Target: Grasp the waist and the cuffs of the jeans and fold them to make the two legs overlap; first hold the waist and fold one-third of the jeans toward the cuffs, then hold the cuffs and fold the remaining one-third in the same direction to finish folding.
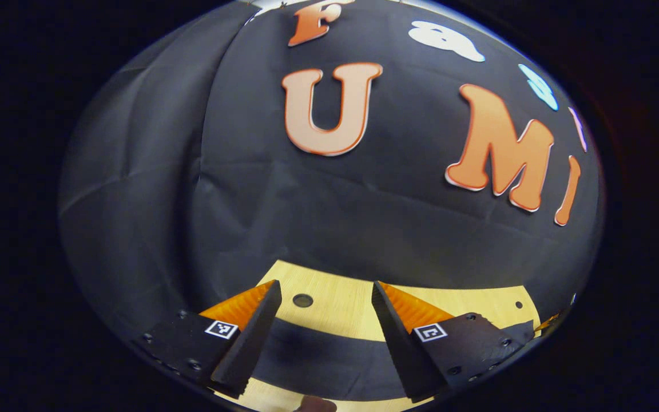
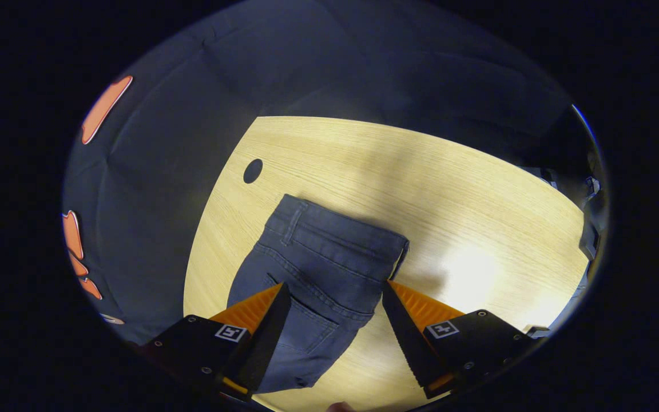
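The blue jeans (image 2: 318,274) lie flat on the light wooden table (image 2: 467,189) in the right gripper view, legs laid one over the other, waistband at the far end and a back pocket showing. My right gripper (image 2: 335,297) hovers above them, open, one finger on each side of the hip area, holding nothing. In the left gripper view my left gripper (image 1: 325,294) is open too, raised and facing the booth wall, with a strip of the table (image 1: 335,309) and a dark band across it between the fingers.
A round cable hole (image 2: 253,170) sits in the table near its far left corner, and the same hole (image 1: 302,300) appears in the left gripper view. Black cloth walls close the booth behind and to the left. Dark equipment (image 2: 590,229) stands past the table's right edge.
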`<state>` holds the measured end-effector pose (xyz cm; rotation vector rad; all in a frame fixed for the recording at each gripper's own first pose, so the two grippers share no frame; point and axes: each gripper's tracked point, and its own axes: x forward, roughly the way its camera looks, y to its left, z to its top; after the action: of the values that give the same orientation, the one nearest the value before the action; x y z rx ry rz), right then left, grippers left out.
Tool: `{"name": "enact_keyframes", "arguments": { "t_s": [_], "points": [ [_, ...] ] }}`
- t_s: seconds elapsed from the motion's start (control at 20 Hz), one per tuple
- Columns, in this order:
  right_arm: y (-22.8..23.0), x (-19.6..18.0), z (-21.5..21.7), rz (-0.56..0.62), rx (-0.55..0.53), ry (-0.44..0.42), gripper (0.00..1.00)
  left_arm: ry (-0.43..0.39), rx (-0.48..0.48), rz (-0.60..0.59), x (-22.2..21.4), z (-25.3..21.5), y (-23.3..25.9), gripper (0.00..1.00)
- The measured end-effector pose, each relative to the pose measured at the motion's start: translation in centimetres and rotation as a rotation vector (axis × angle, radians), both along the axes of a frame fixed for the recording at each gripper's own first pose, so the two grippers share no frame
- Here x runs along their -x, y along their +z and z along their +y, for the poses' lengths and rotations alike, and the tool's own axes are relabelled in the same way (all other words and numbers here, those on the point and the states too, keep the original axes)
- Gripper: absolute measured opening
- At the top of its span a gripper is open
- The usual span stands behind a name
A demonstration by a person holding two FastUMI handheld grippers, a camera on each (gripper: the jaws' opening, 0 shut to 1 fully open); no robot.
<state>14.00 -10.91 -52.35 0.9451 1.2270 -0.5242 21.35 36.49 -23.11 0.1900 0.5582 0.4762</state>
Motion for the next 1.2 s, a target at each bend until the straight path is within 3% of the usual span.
{"name": "enact_keyframes", "arguments": {
  "t_s": [0.15,0.2,0.3,0.75,0.85,1.05,1.1,1.2],
  "points": [
    [-0.9,0.3,0.1,0.009,0.007,0.013,0.98,-0.058,-0.089,-0.063,0.0,-3.8,3.1,0.96],
    [-1.3,0.3,0.2,0.012,0.006,0.017,0.98,-0.073,-0.111,-0.081,0.0,-5.2,3.9,0.91],
    [-1.6,0.2,0.2,0.019,0.006,0.014,0.98,-0.101,-0.127,-0.103,0.0,-7.7,4.5,0.98],
    [-3.2,0.9,-0.2,0.05,0.059,0.053,0.96,-0.217,-0.178,-0.148,2.4,-16.2,5.7,0.98],
    [-3.4,0.8,-0.2,0.057,0.075,0.069,0.88,-0.224,-0.179,-0.129,3.0,-17.1,4.8,0.98],
    [-4.1,0.4,1.0,0.039,0.035,0.038,0.33,-0.211,-0.165,-0.082,4.3,-18.1,3.0,0.97],
    [-4.0,0.5,0.9,0.028,0.021,0.018,0.36,-0.21,-0.169,-0.082,4.5,-18.3,3.1,0.97],
    [-3.4,0.6,0.8,0.012,0.039,0.03,0.22,-0.205,-0.175,-0.08,5.0,-18.6,3.2,0.97]
  ]
}}
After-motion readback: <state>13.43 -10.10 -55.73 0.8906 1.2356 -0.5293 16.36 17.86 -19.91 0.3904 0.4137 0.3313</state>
